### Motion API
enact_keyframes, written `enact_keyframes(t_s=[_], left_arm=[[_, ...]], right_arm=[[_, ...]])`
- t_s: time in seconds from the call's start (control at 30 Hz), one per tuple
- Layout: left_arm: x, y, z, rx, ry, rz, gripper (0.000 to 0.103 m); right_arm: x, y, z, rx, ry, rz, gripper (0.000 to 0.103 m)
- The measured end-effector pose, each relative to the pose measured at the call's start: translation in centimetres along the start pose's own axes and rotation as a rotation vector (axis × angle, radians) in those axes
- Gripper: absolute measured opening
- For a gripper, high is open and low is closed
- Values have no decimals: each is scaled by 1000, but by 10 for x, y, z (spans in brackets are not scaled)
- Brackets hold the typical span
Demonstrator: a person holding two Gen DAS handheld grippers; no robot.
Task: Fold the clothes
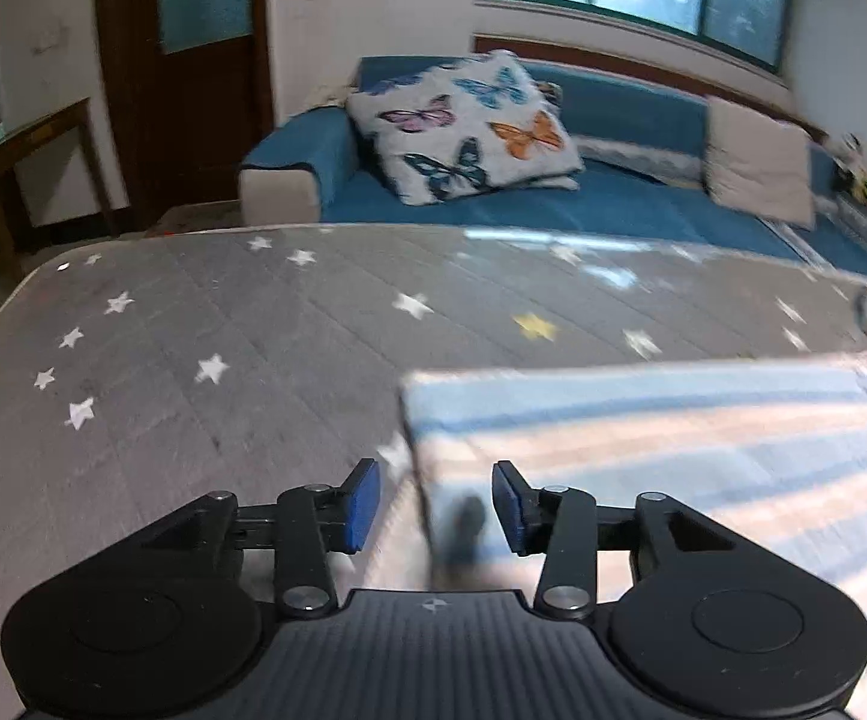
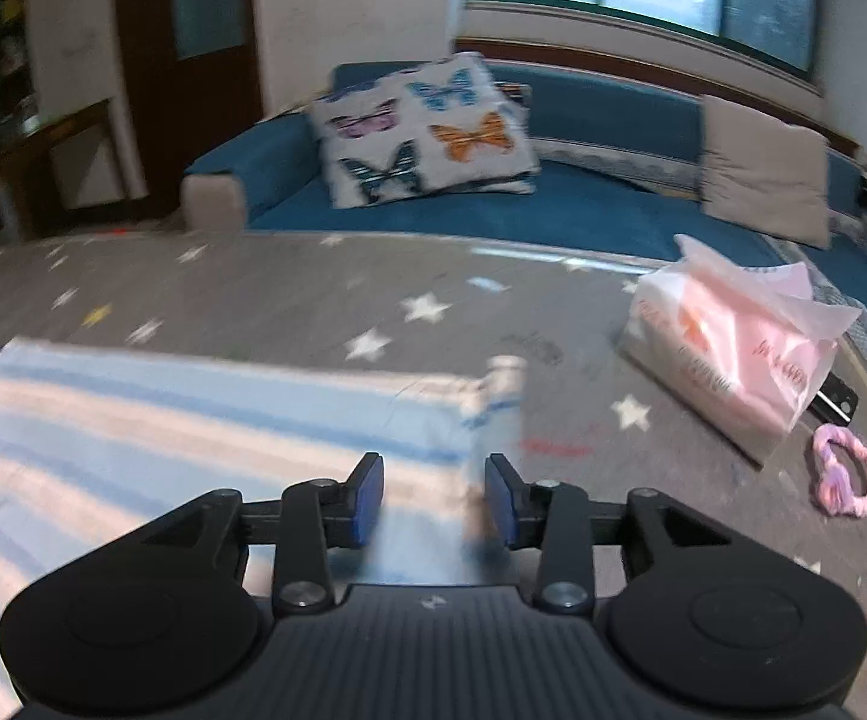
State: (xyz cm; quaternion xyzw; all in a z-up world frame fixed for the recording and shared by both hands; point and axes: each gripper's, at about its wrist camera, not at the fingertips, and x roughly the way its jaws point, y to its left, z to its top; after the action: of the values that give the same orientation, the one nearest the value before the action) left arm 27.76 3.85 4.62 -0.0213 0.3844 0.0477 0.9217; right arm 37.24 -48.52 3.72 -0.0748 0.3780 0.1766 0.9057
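Left gripper [image 1: 436, 507] is sitting at bottom centre of left wrist view w/ jaws partly apart, blue pads [image 1: 361, 507] pressing on nothing; the near left edge of the striped cloth [image 1: 643, 450] is lying in the gap, blurred. Cloth is spreading flat over lower right of that frame on the grey star-print mat [image 1: 193, 330]. Mat is lying bare to the left & ahead, up to its far edge at mid-frame, sofa [image 1: 613, 204] just beyond w/ butterfly cushion [image 1: 463, 126].

Right gripper [image 2: 434, 501], bottom centre of right wrist view, is likewise half open, gripping nothing; the cloth's right edge is running up between the pads. Tissue pack [image 2: 727, 354] is sitting at right, pink hair tie [image 2: 847, 480] near it at lower right. Red print on the pack is too blurred to read.
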Motion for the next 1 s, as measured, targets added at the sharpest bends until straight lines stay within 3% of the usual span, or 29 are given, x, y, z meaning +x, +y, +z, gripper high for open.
enact_keyframes(t_s=[0.1, 0.27, 0.53, 0.6, 0.87, 1.0], left_arm=[[-15, -16, -18, 74, 10, 1, 49], [-33, -29, -50, 134, 26, 3, 49], [-63, -15, -93, 158, 25, 63, 56], [-70, -8, -103, 143, 23, 68, 62], [-93, 9, -127, 165, -17, 122, 82], [-101, 17, -133, 169, -29, 150, 87]], right_arm=[[-20, 19, -16, -54, 27, 46, 46], [-47, 54, -47, -115, 67, 121, 50], [-79, 95, -88, -186, 74, 172, 58], [-88, 101, -99, -193, 63, 168, 67], [-115, 119, -135, -242, 41, 177, 79], [-130, 122, -151, -273, 31, 181, 81]])
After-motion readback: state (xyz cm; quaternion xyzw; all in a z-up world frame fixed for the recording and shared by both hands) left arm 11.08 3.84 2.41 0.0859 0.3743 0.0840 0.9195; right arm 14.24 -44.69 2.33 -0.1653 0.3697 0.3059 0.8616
